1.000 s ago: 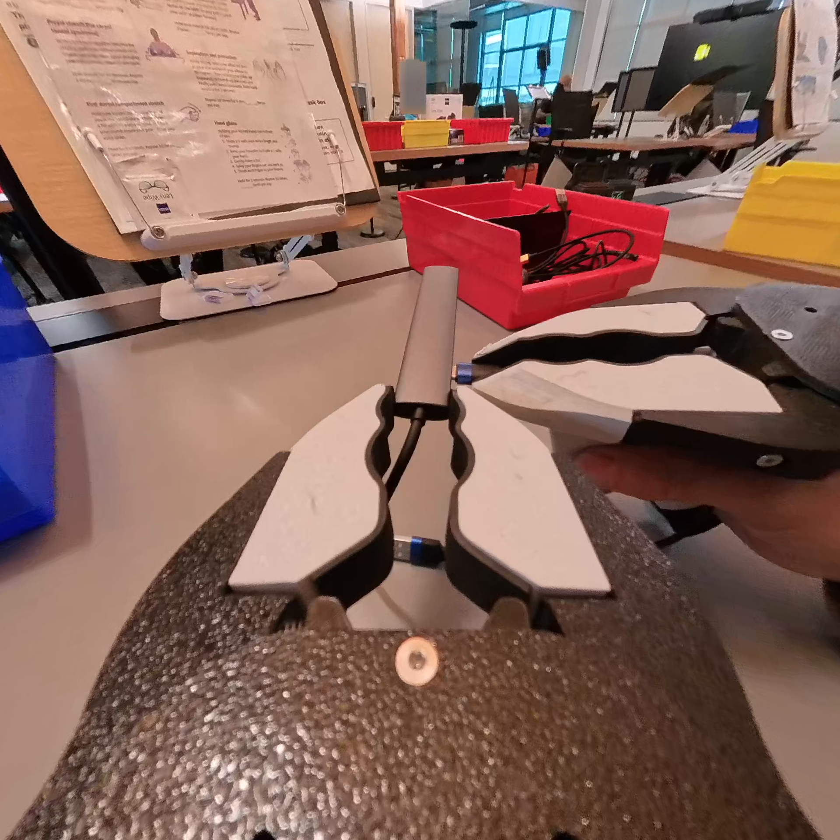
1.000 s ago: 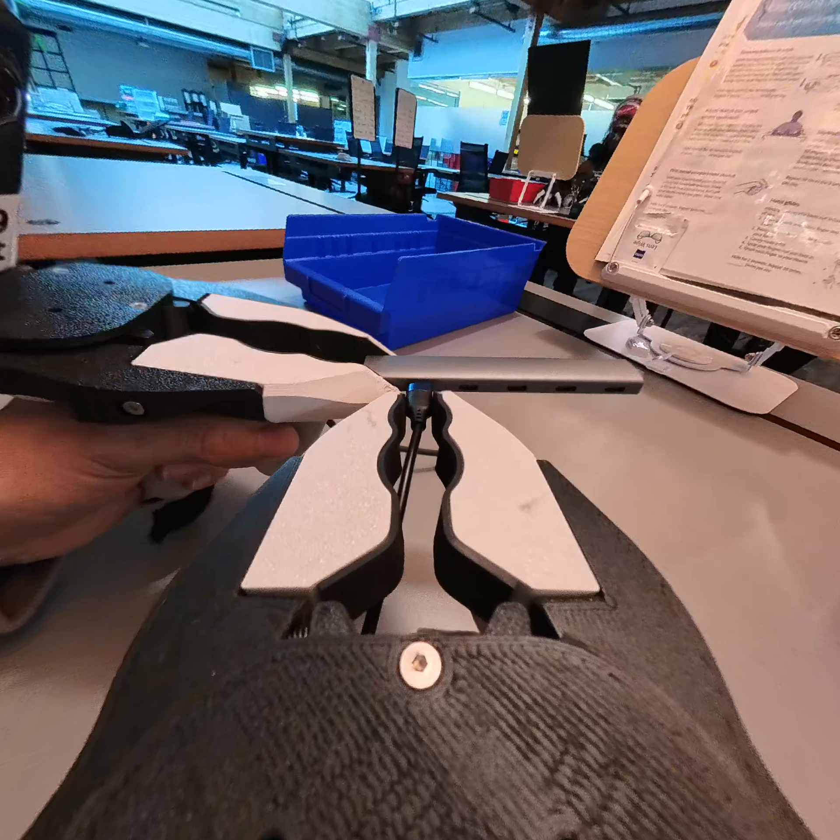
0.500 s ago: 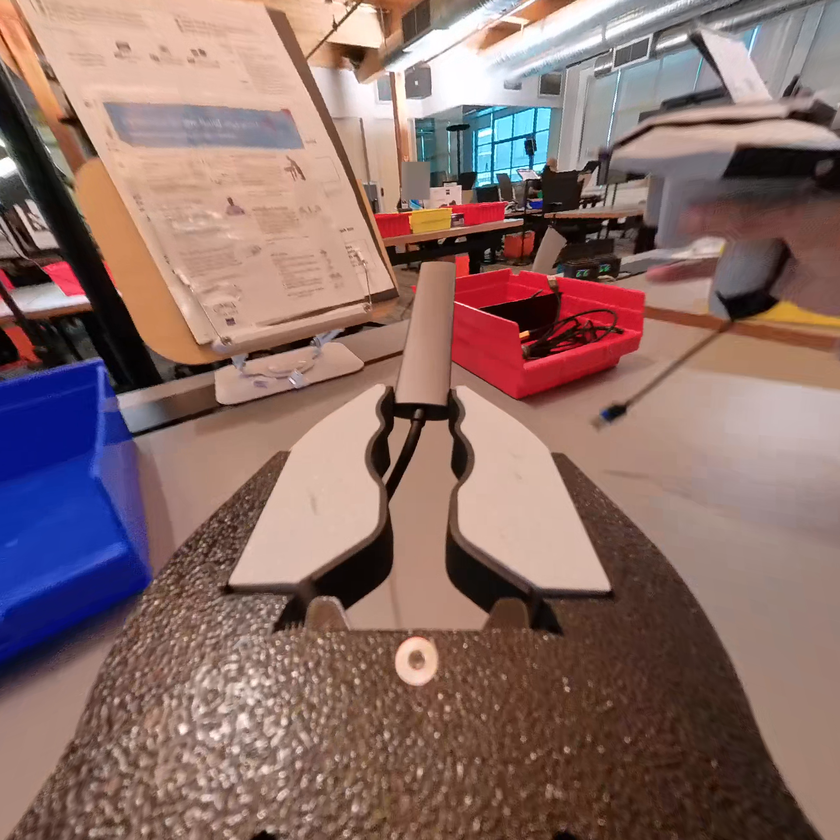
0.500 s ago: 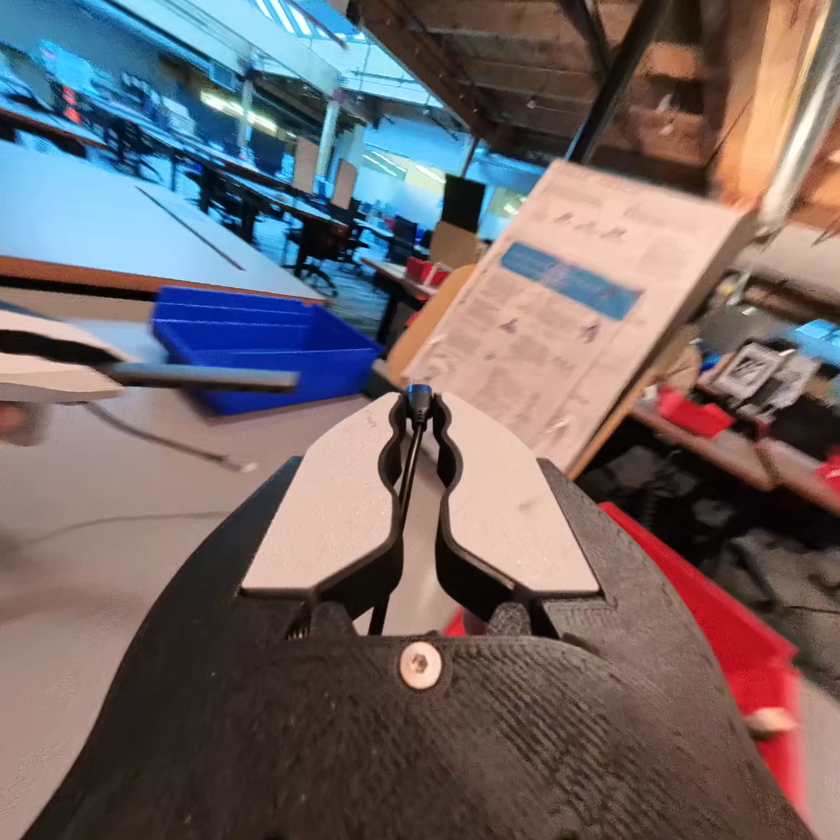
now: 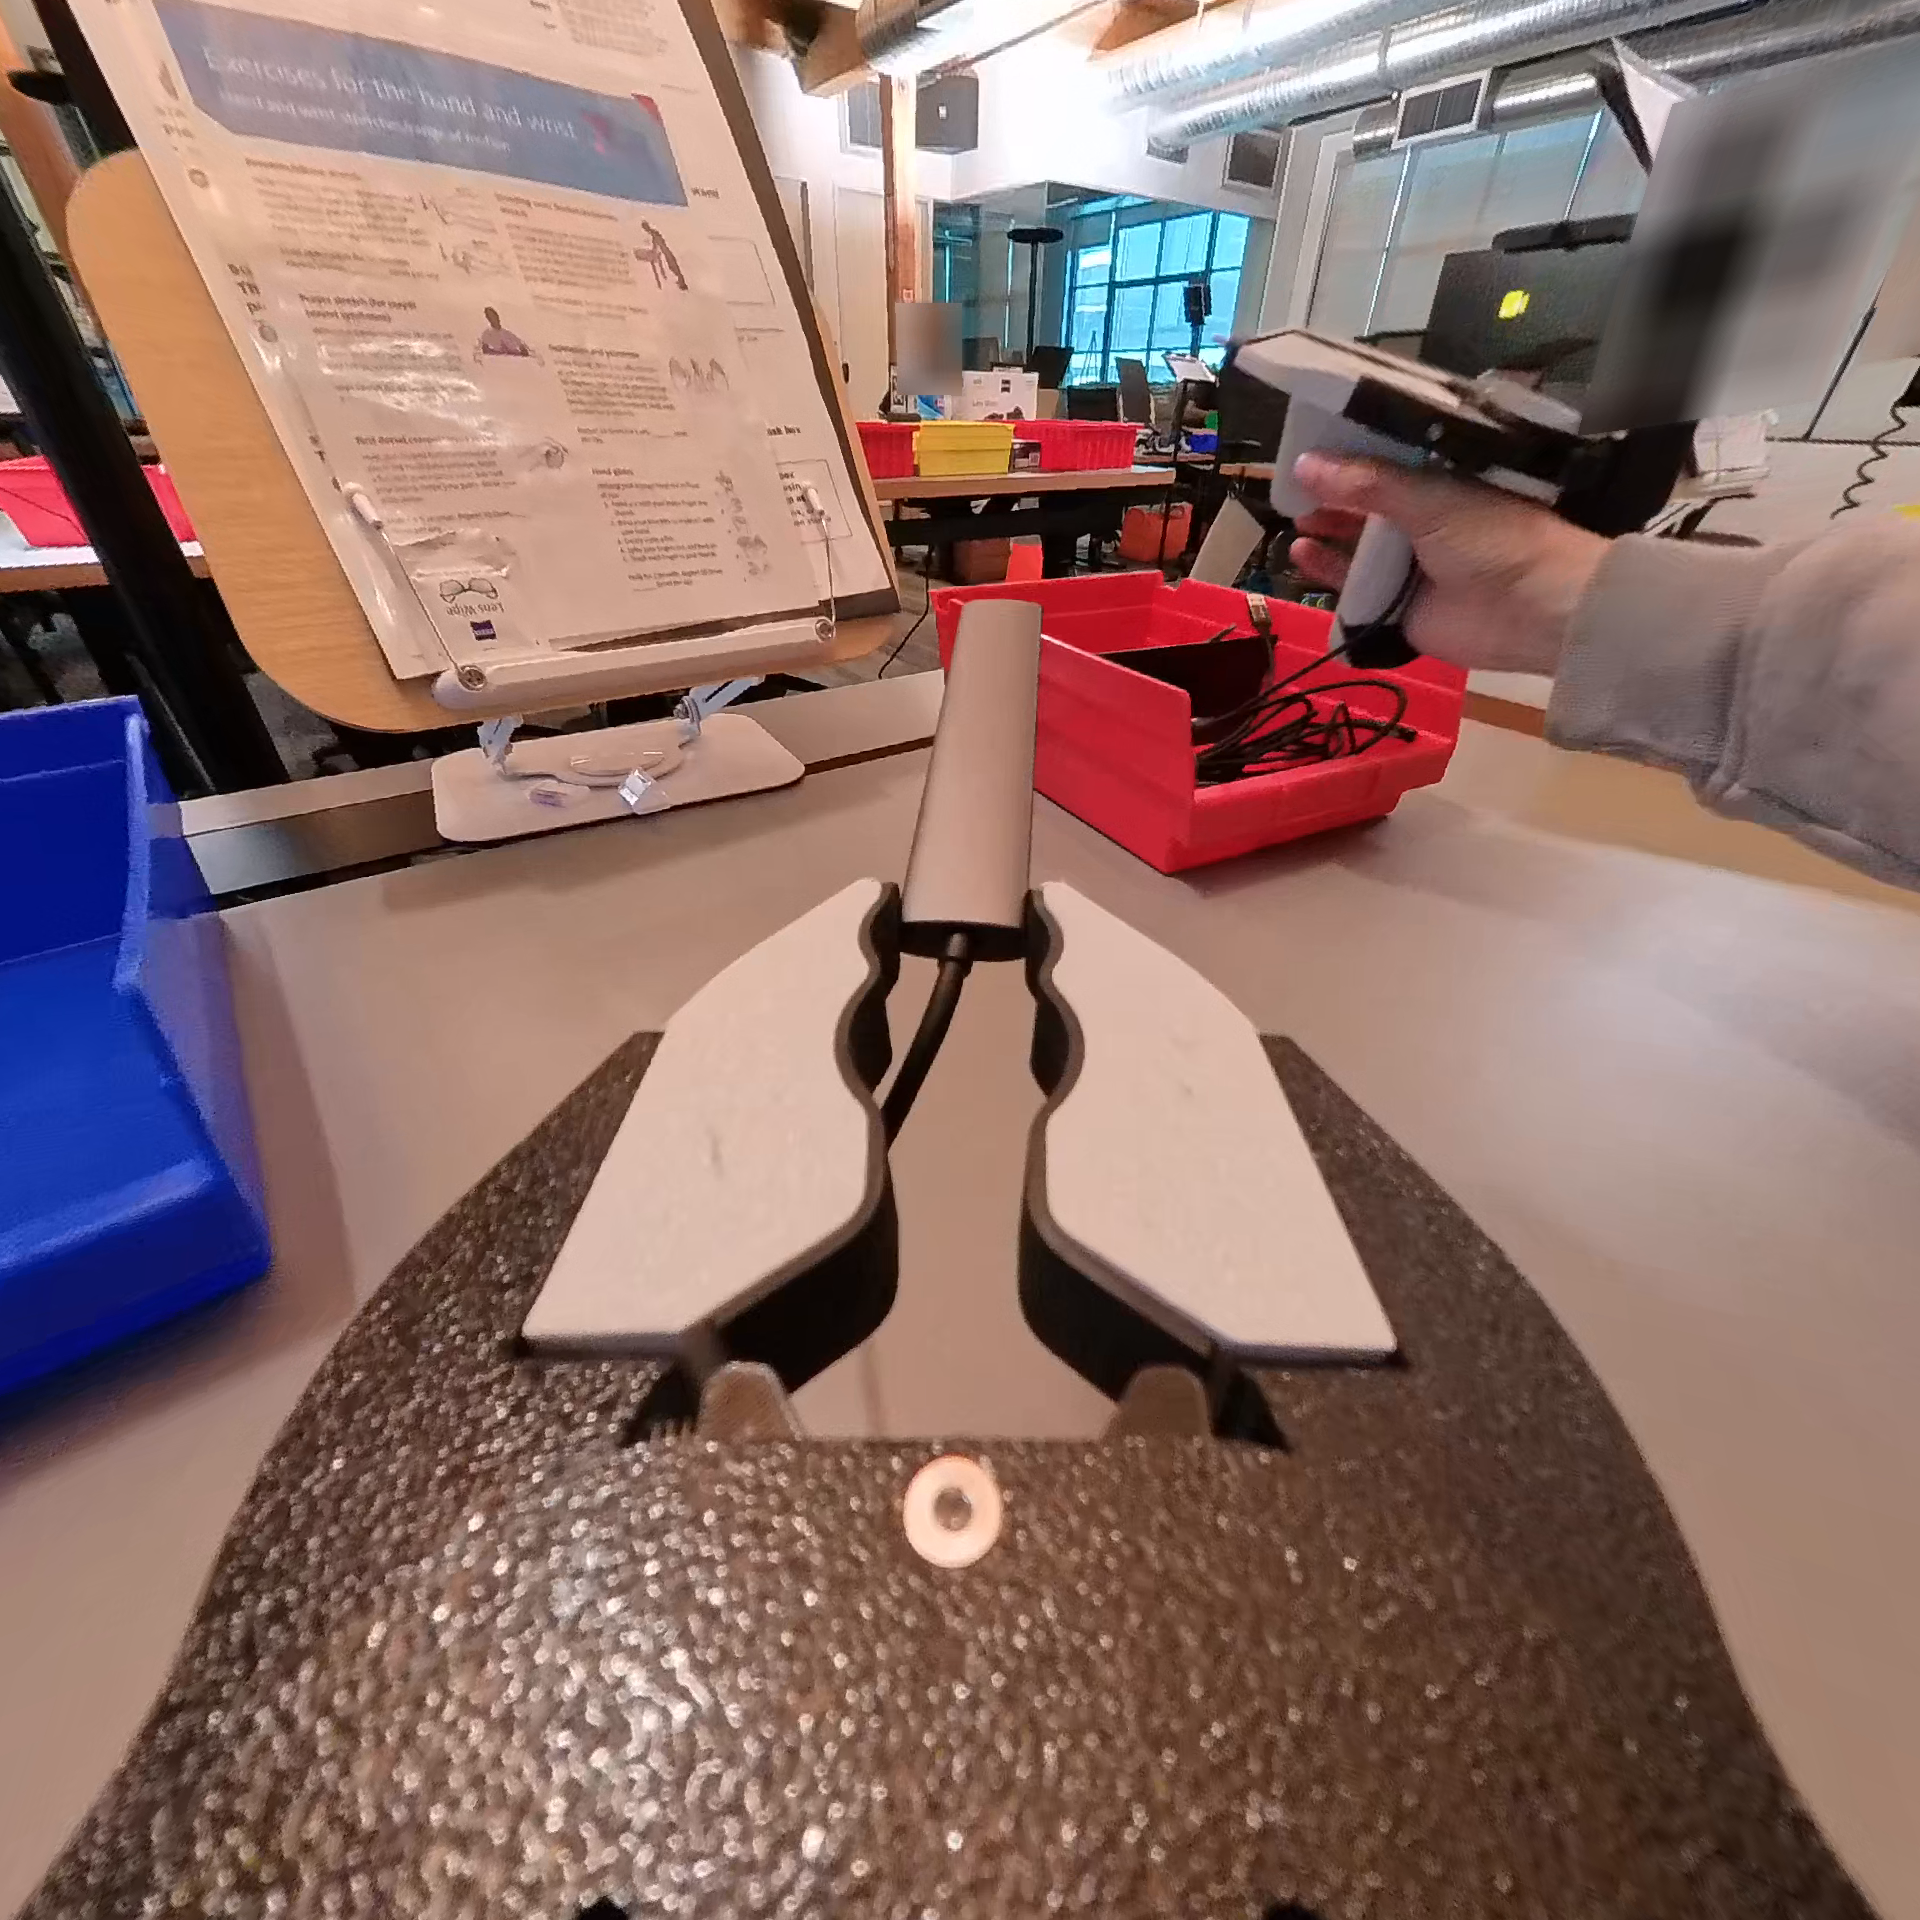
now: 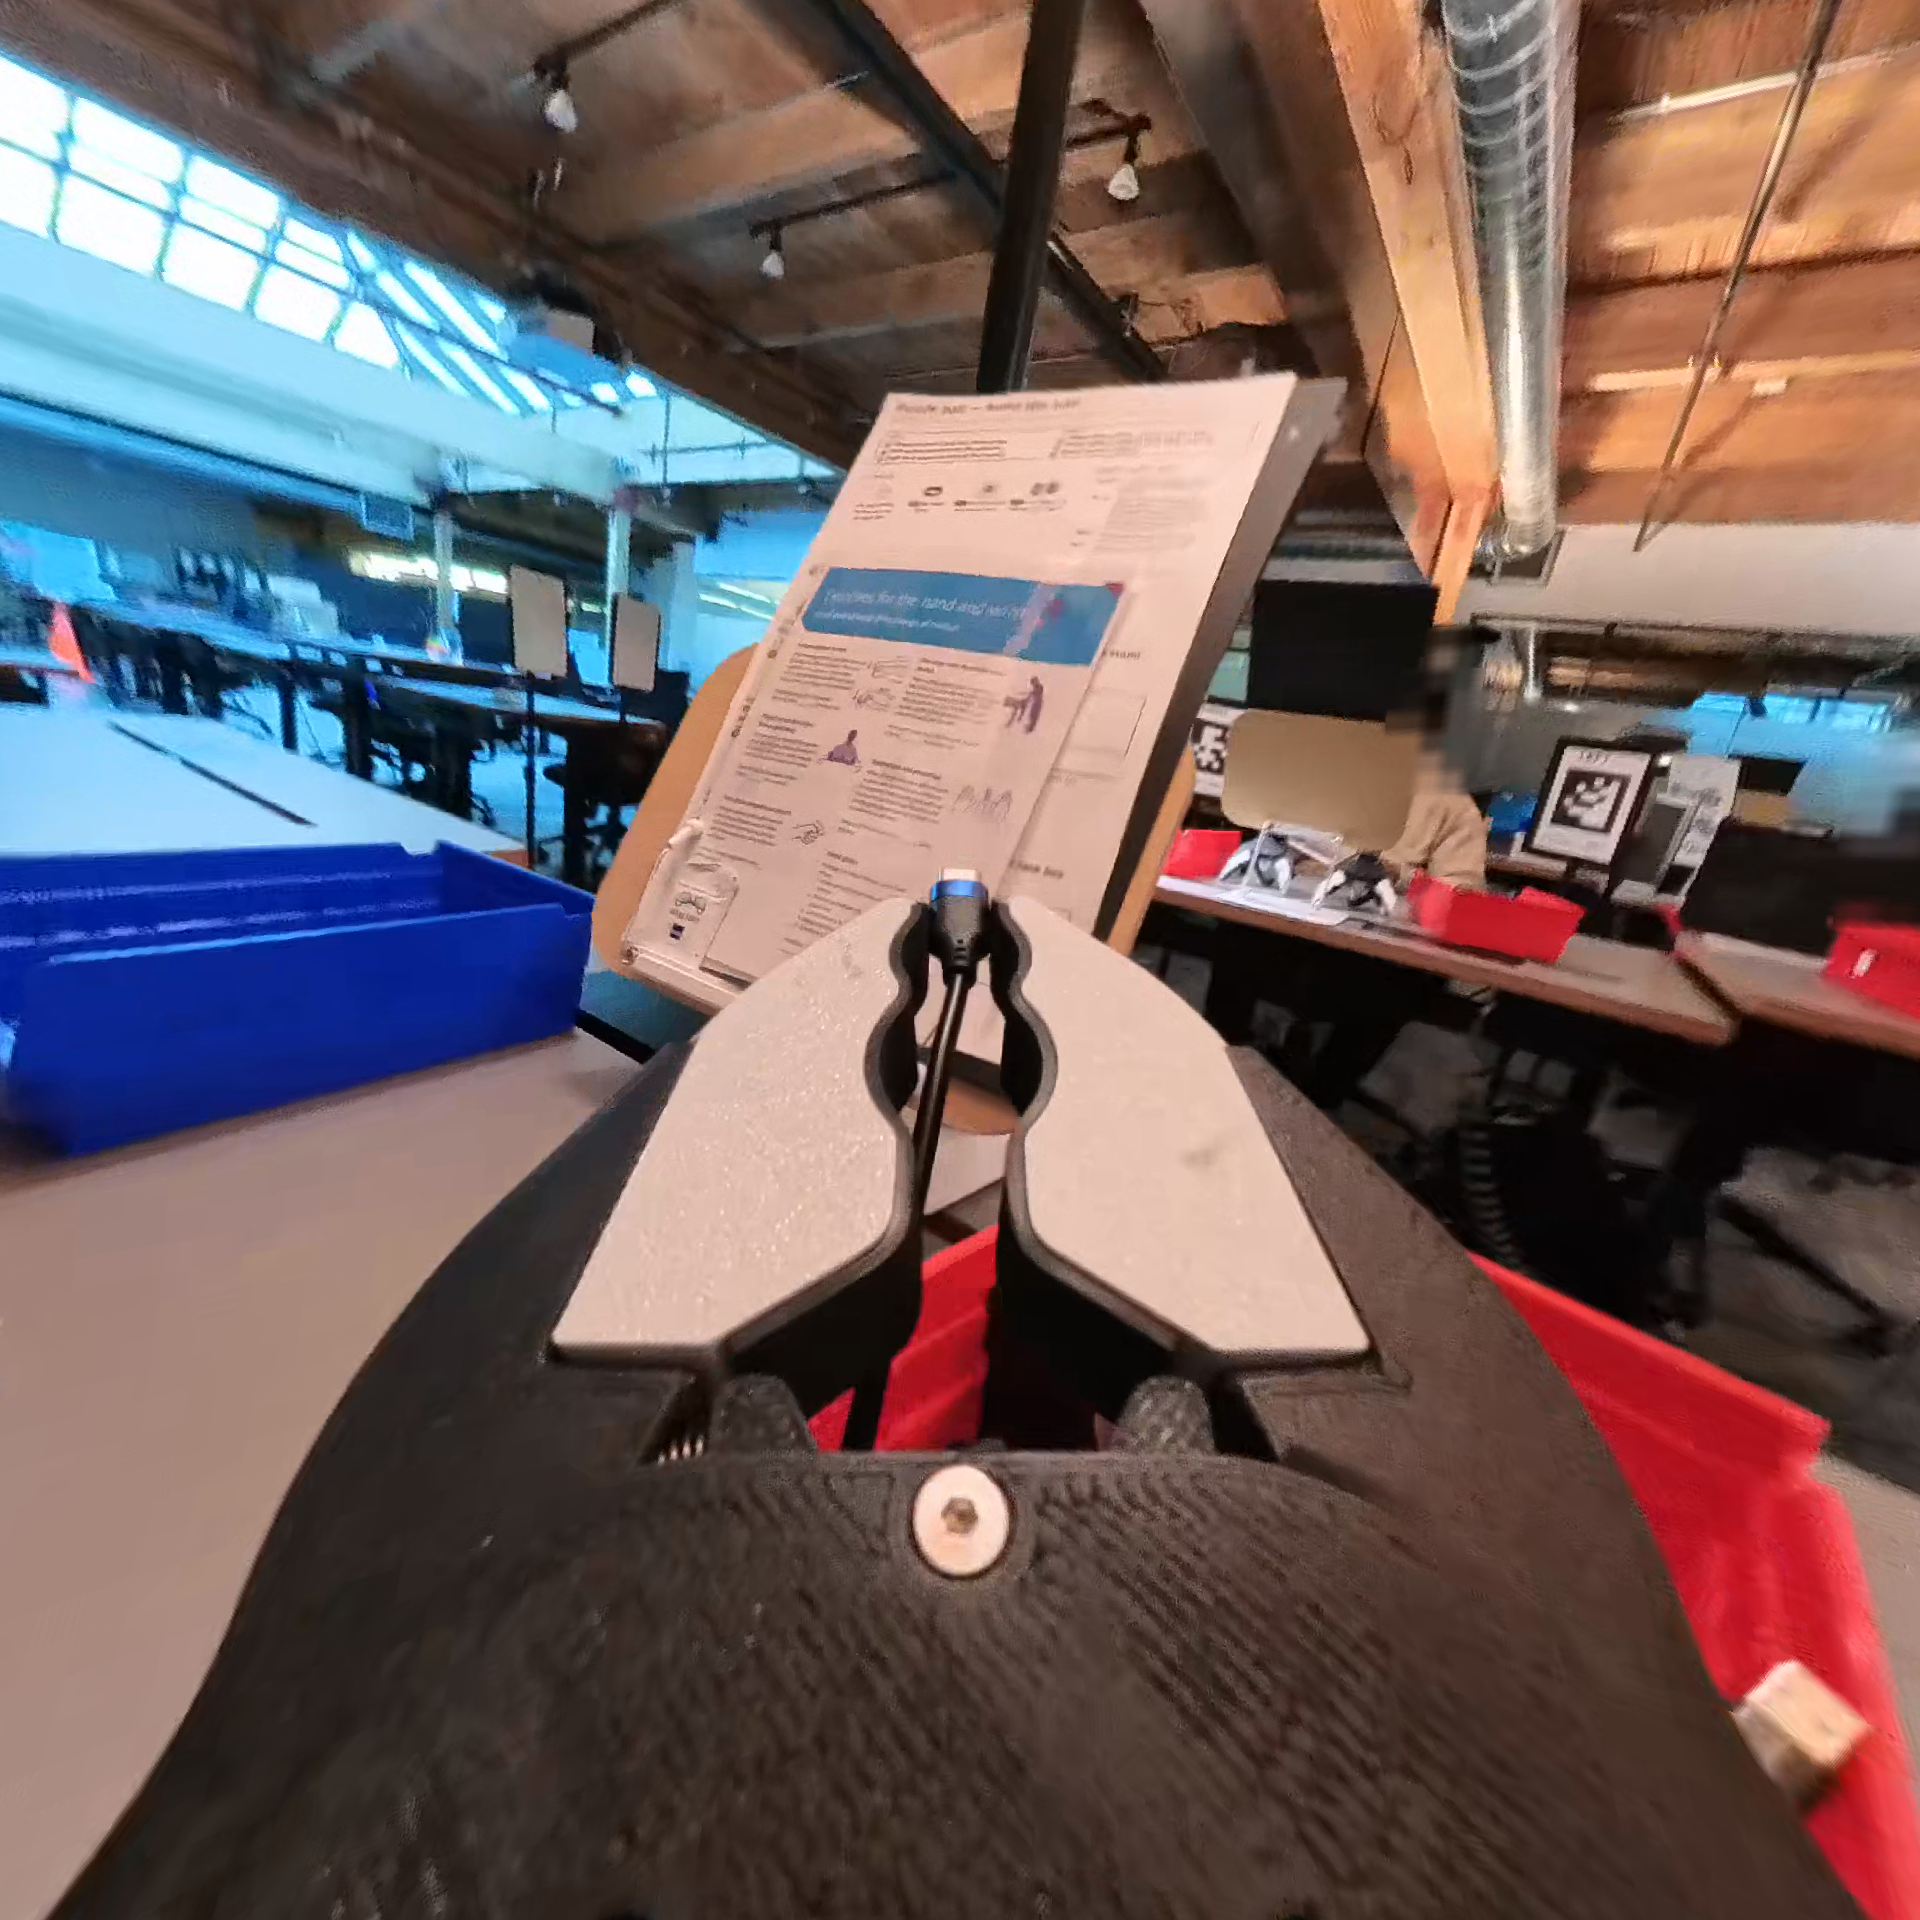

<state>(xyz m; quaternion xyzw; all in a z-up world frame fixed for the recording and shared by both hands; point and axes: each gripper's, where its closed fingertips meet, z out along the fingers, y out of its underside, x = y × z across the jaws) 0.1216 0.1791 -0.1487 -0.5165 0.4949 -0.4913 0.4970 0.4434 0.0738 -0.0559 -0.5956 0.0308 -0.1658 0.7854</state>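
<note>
While L gripper point(image 5: 961, 914) clamps hub point(image 5: 977, 758), R gripper point(image 6: 956, 914) pinches cable plug point(image 6: 957, 914) – above red bin point(image 6: 1704, 1475)

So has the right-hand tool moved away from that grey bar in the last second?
Yes. The right gripper has lifted up and away, now above the red bin, its cable plug pulled free of the grey bar.

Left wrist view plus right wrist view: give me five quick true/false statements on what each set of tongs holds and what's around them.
1. The left tongs are shut on a grey hub. True.
2. The right tongs are empty. False: they grip a cable plug with a blue ring.
3. The red bin holds black cables. True.
4. The blue bin sits right of the hub. False: it is on the left.
5. The document stand lies flat. False: it is propped up, tilted.
</note>
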